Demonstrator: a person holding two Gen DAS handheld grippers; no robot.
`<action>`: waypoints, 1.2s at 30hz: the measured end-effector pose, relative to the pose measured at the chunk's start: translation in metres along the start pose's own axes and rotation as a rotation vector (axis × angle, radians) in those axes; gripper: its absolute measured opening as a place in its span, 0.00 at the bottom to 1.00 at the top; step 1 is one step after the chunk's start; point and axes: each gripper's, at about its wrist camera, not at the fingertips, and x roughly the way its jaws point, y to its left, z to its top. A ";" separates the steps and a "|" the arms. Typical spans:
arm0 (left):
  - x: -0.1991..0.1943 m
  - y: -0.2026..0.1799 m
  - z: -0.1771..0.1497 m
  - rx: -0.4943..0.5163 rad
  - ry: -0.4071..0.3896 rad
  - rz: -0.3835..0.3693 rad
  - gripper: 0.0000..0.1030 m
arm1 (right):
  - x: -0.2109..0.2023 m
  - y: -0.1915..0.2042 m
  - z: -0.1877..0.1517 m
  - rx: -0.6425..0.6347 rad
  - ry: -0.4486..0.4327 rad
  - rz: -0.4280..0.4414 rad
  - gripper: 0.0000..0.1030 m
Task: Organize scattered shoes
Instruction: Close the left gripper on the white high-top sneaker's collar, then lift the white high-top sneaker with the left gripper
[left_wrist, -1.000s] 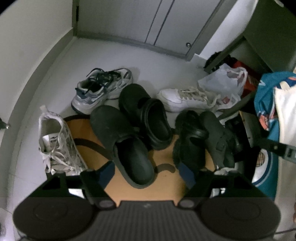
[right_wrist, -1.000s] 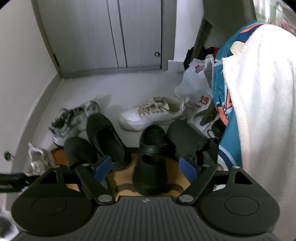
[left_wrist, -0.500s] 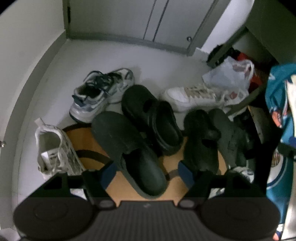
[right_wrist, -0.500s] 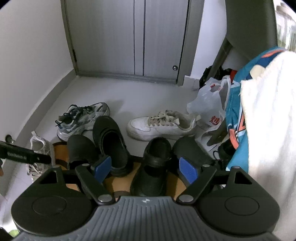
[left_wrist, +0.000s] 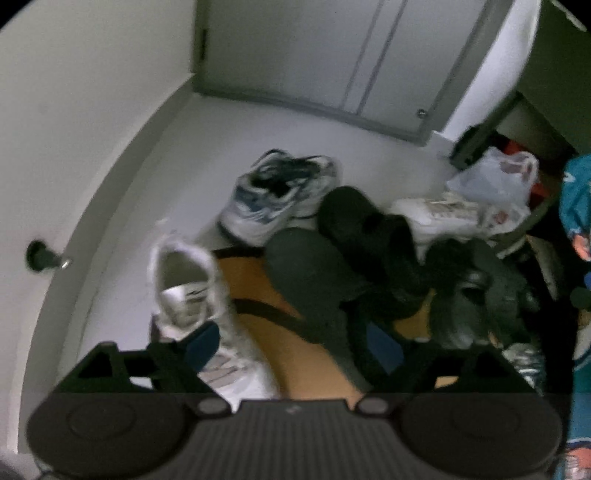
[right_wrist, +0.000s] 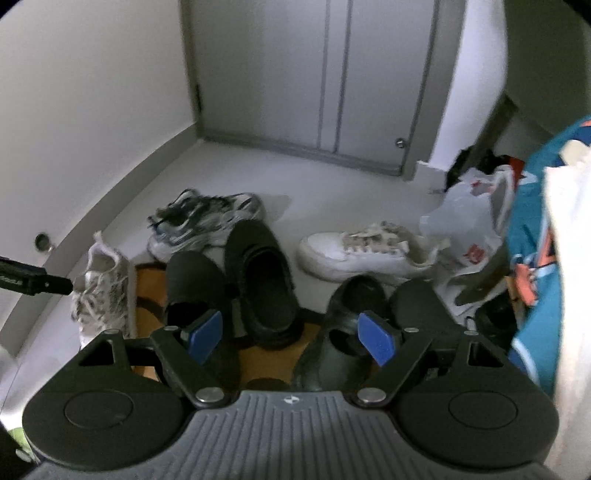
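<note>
Shoes lie scattered around an orange mat (left_wrist: 266, 295). My left gripper (left_wrist: 291, 345) hovers over the mat's left side, its jaws opening; no shoe is pressed between the pads. A white mesh sneaker (left_wrist: 184, 288) lies under its left finger and a dark clog (left_wrist: 314, 273) under its right. A second clog (left_wrist: 369, 229) and a grey-blue trainer (left_wrist: 280, 195) lie beyond. My right gripper (right_wrist: 291, 338) is open above a black strap shoe (right_wrist: 347, 325), with its partner (right_wrist: 417, 306) beside it and a clog (right_wrist: 262, 280) ahead. A white lace-up sneaker (right_wrist: 369, 251) lies further back.
A white plastic bag (right_wrist: 469, 225) and dark clutter sit at the right under a shelf. Teal and white cloth (right_wrist: 535, 258) hangs close on the right. Grey closet doors (right_wrist: 332, 85) close the far end, and a curved wall (right_wrist: 92, 129) with a doorstop (left_wrist: 40, 254) runs along the left.
The left gripper has swung left and lower toward the white mesh sneaker, and its jaws stand wider. The right gripper has rolled and sunk a little over the black shoes.
</note>
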 end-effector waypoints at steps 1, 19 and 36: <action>0.004 0.006 -0.003 -0.011 -0.005 0.010 0.87 | 0.001 0.005 -0.001 -0.023 0.000 0.008 0.82; 0.070 0.087 -0.043 -0.233 0.039 -0.029 0.88 | 0.072 0.055 -0.002 -0.151 0.081 0.043 0.82; 0.078 0.102 -0.047 -0.332 0.027 -0.063 0.88 | 0.052 -0.010 -0.037 -0.106 0.163 -0.107 0.82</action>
